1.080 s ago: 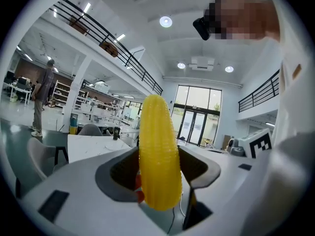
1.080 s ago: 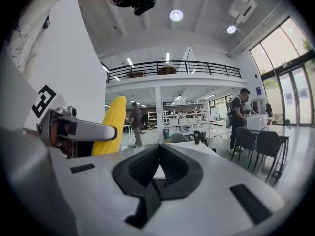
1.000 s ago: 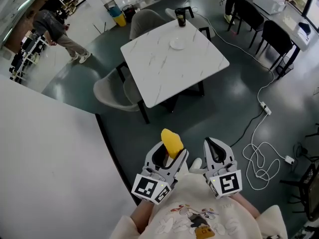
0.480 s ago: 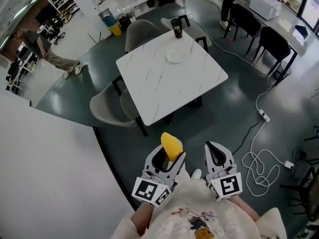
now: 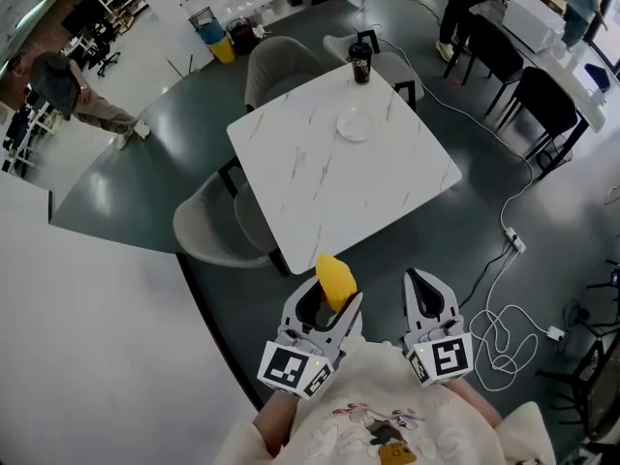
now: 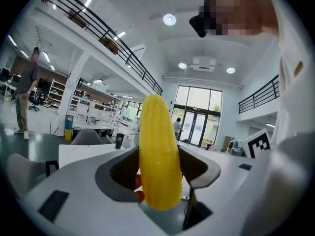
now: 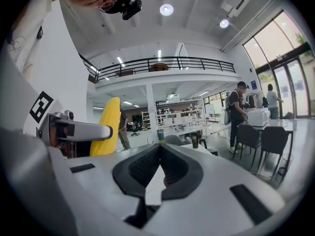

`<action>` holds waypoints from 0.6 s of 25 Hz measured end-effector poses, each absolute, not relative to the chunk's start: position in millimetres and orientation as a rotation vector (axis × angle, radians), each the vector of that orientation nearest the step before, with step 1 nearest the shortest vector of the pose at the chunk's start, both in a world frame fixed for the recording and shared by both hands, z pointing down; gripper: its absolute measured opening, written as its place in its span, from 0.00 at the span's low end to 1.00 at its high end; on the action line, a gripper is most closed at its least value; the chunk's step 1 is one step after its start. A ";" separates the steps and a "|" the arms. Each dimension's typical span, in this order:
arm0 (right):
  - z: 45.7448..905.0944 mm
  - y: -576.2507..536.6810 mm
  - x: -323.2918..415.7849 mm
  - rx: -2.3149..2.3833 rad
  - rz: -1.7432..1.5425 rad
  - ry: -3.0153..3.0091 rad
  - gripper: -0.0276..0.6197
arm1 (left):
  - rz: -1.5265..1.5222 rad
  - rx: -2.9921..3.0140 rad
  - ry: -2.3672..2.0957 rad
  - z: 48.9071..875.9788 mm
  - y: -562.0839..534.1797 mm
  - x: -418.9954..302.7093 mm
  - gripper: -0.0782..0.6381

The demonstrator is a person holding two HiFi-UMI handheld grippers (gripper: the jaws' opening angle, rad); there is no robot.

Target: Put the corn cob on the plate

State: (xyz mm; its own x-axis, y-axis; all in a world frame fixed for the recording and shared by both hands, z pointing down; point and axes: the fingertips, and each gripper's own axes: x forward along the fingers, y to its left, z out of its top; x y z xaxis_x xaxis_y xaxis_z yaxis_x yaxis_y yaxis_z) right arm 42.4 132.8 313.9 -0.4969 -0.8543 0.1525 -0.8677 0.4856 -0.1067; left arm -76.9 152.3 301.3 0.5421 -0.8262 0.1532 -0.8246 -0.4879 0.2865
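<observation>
**Carry phase of the placing task.** The left tool (image 5: 327, 308) is clamped on the corn cob (image 5: 336, 277). The cob stands upright between its jaws, tip up and gripped near its lower end. The left gripper view shows both jaws pressed against the kernels. The right tool (image 5: 424, 289), about as far from the plate as the left, has its jaws brought together on nothing.

The plate (image 5: 355, 126) lies on the white marble-patterned desk (image 5: 310, 187), toward its far side. A dark cup (image 5: 361, 63) stands beyond the plate, near the desk's far corner. The cob is well apart from the plate, short of the desk's near corner and carried above the floor.

Judged step: approach, with the cob in hand and not yet delivered. The next move calls for closing on the desk and reaching the left tool over the plate. The cob is then lowered and tilted until it rests there, and only then are the jaws parted.
</observation>
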 end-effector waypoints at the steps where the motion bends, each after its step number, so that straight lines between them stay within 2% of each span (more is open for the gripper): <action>1: 312.4 122.1 37.4 1.538 0.256 -2.635 0.05 | -0.005 2.458 -1.359 301.6 142.1 -82.3 0.47; 15: 314.1 23.6 -3.4 1.607 0.228 -2.562 0.05 | -0.012 2.466 -1.259 315.4 34.6 -122.4 0.47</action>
State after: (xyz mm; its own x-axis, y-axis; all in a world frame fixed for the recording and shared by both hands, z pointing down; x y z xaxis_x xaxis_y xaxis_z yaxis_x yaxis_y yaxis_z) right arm -3.4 23.6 314.1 -0.4345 -0.8842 0.1712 -0.9006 0.4291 -0.0694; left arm -122.4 34.6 315.4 0.6008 -0.7836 0.1582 -0.7804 -0.5320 0.3285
